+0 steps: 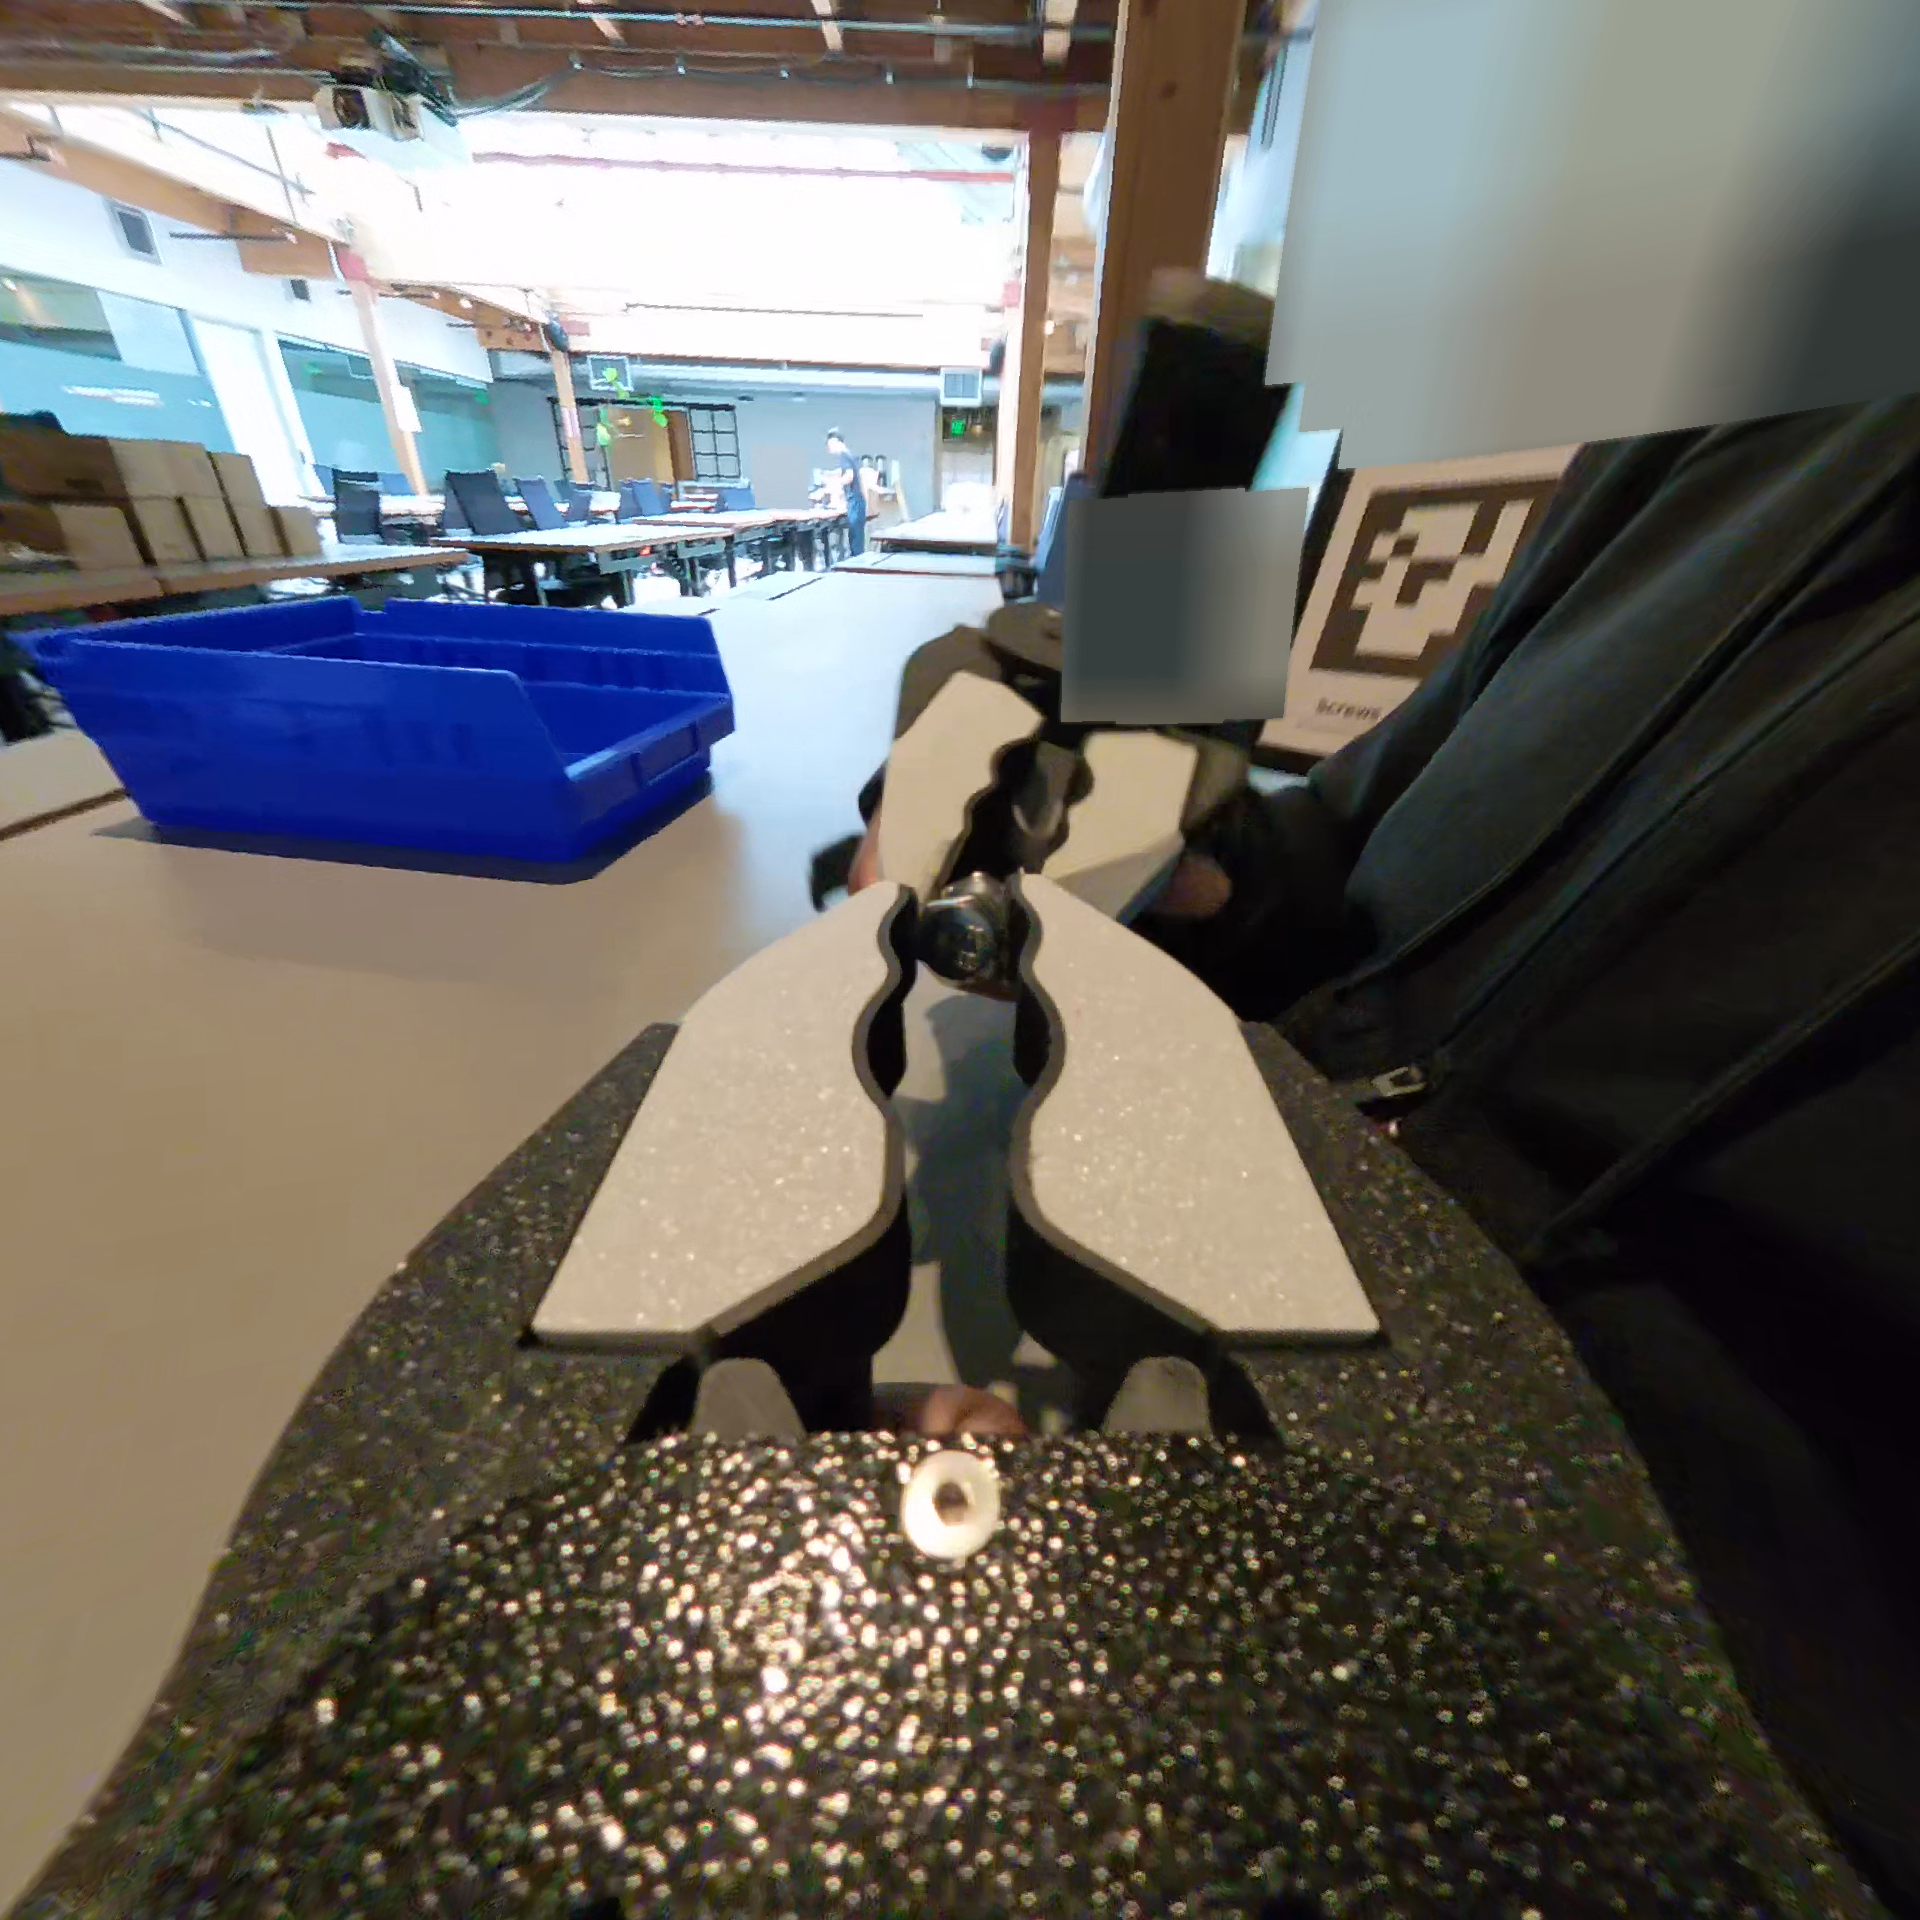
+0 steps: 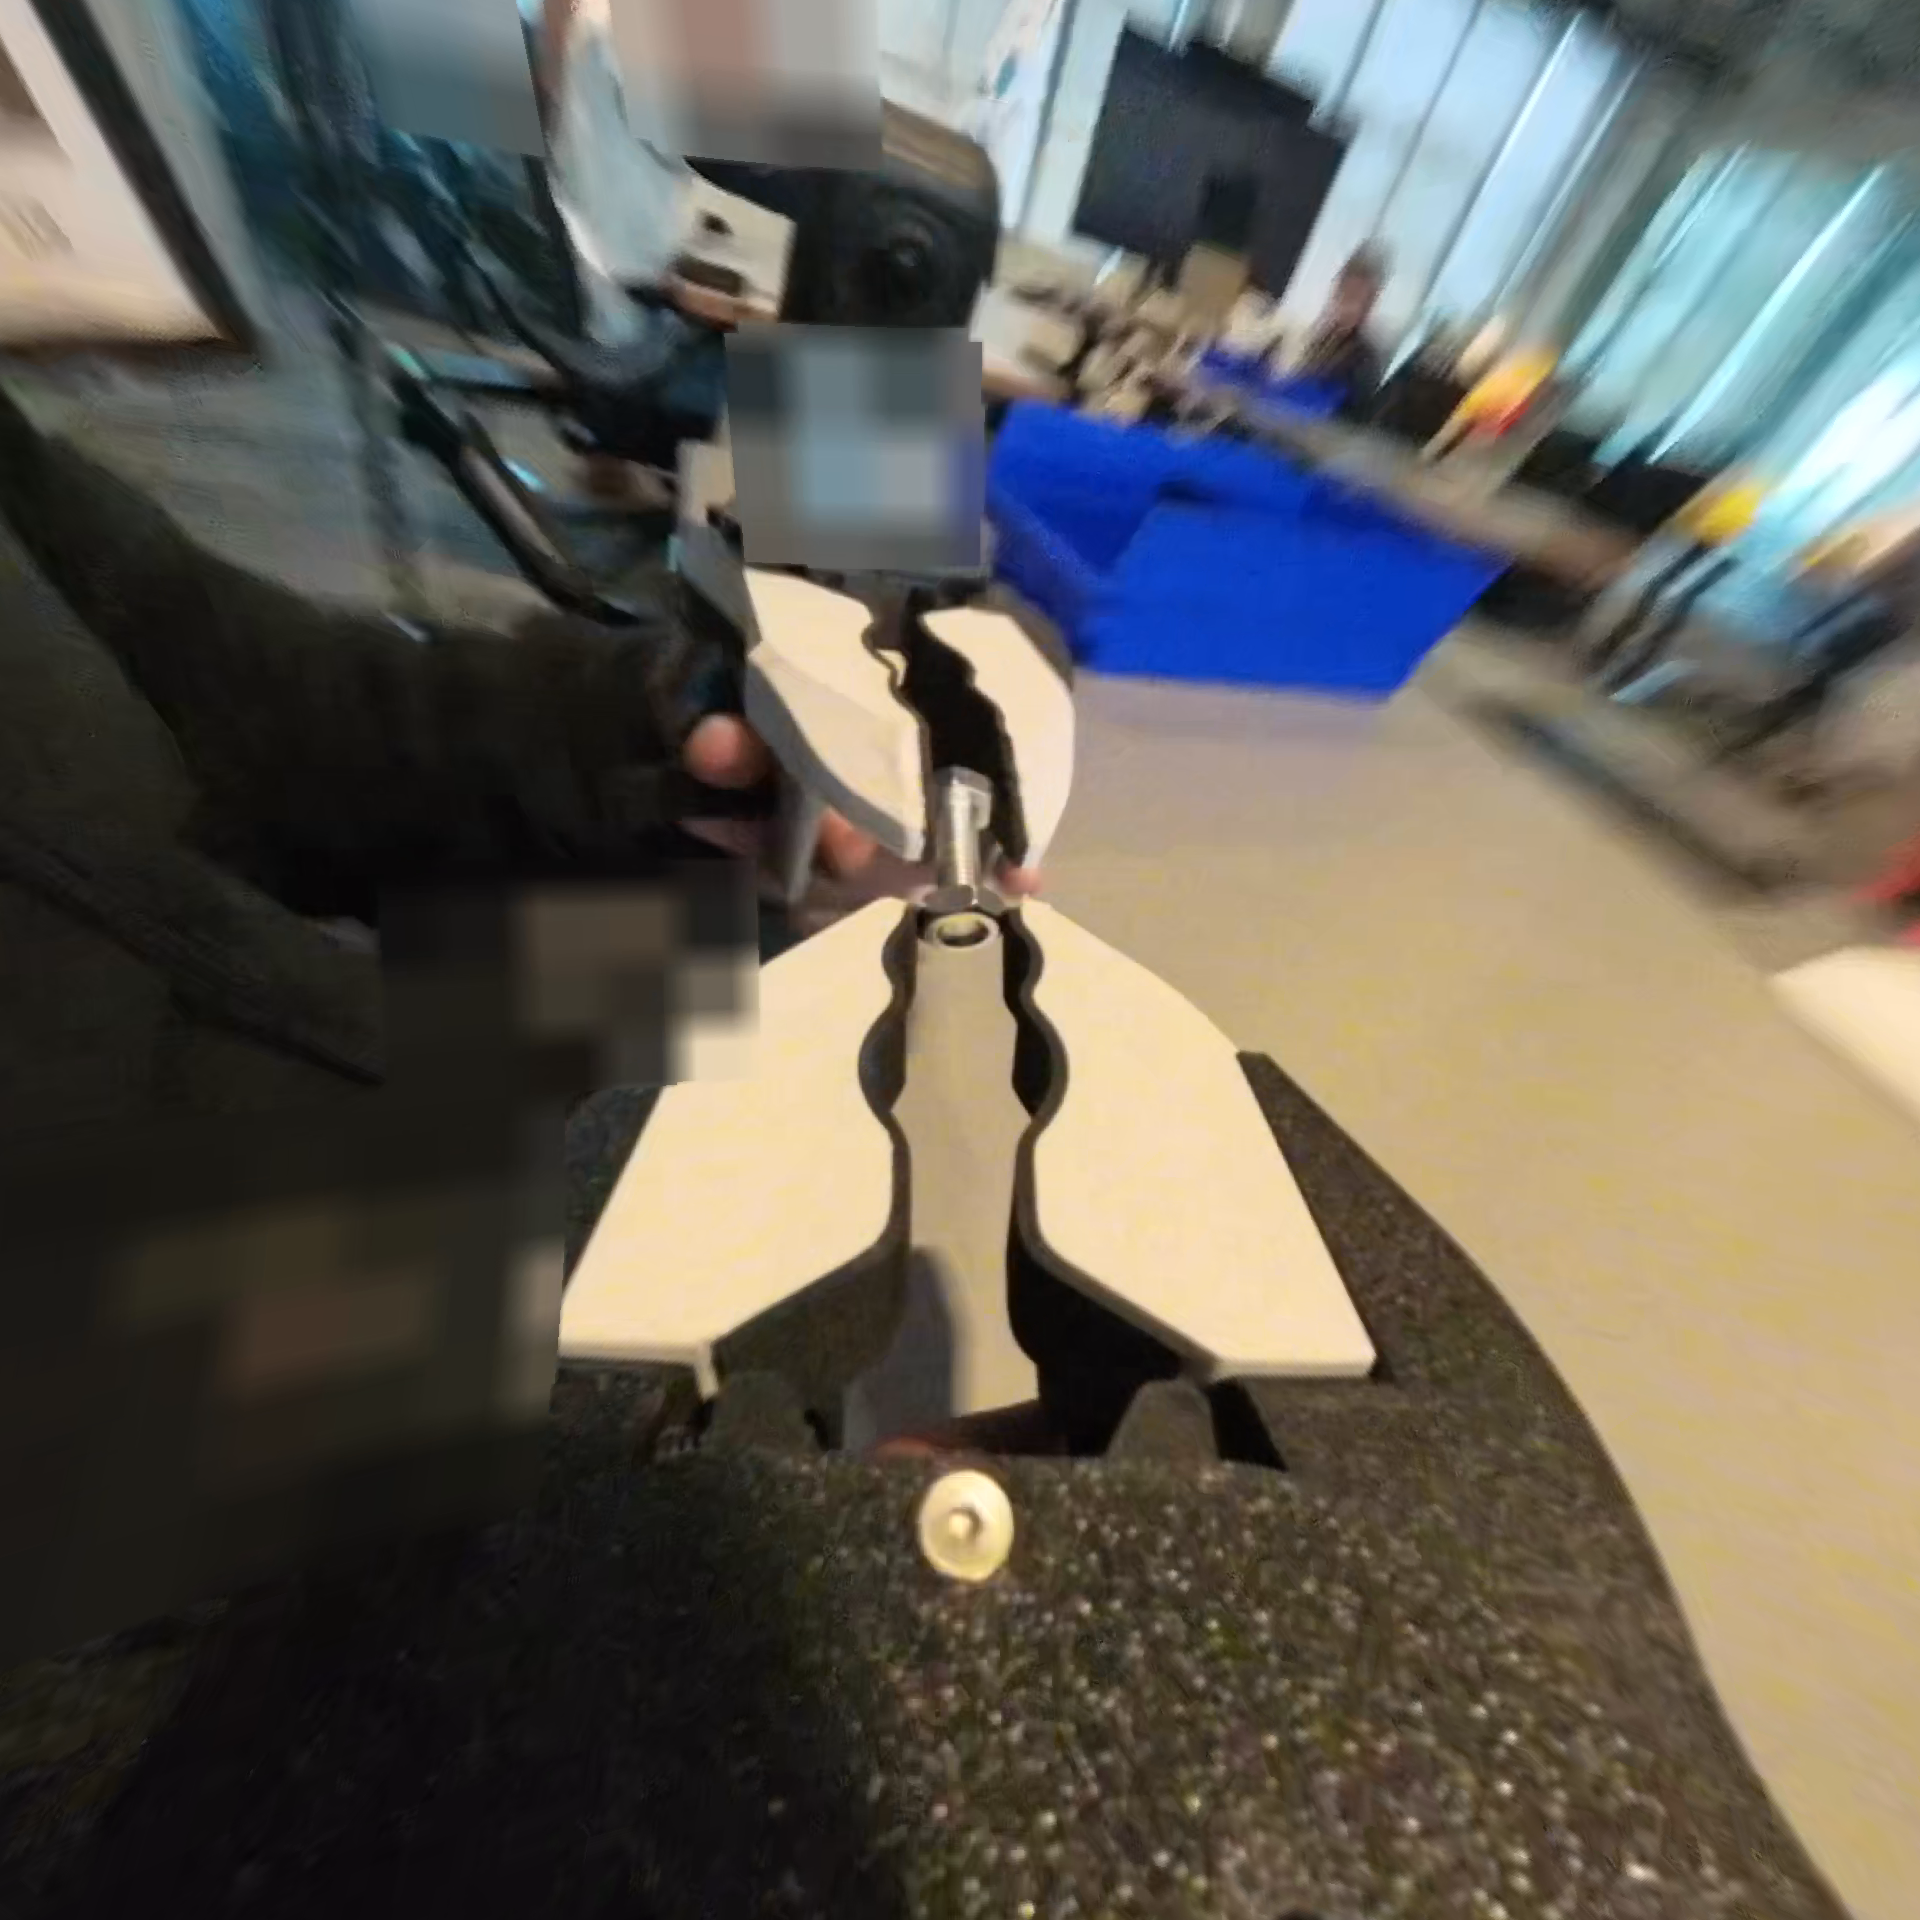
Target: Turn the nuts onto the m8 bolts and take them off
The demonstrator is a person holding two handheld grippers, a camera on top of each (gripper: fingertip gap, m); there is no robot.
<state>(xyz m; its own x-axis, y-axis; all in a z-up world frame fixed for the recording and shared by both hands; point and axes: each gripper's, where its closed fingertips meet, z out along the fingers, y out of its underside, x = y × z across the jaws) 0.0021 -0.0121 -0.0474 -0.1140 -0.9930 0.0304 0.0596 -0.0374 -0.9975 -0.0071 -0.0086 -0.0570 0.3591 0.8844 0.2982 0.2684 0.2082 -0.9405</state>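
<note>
Claws first: the left gripper (image 1: 961,925), grey-faced with wavy black inner edges, is clamped on the dark rounded head of a silver steel M8 bolt (image 1: 961,930) right at its tips. Facing it tip to tip, the right gripper (image 2: 961,920) pinches a silver hex nut (image 2: 958,914) that sits on the far end of the bolt's threaded shank (image 2: 964,831). Both are held up in the air, between the two tools.

Judging by this, the threading step is in hand; whether the nut is going on or coming off I cannot tell. Next comes a twist of the right wrist about the bolt's axis, keeping both tools in line so the thread does not bind.

Beyond the left claw's tips and off to their left, a blue plastic bin (image 1: 395,717) rests on the pale grey tabletop (image 1: 260,1091).
</note>
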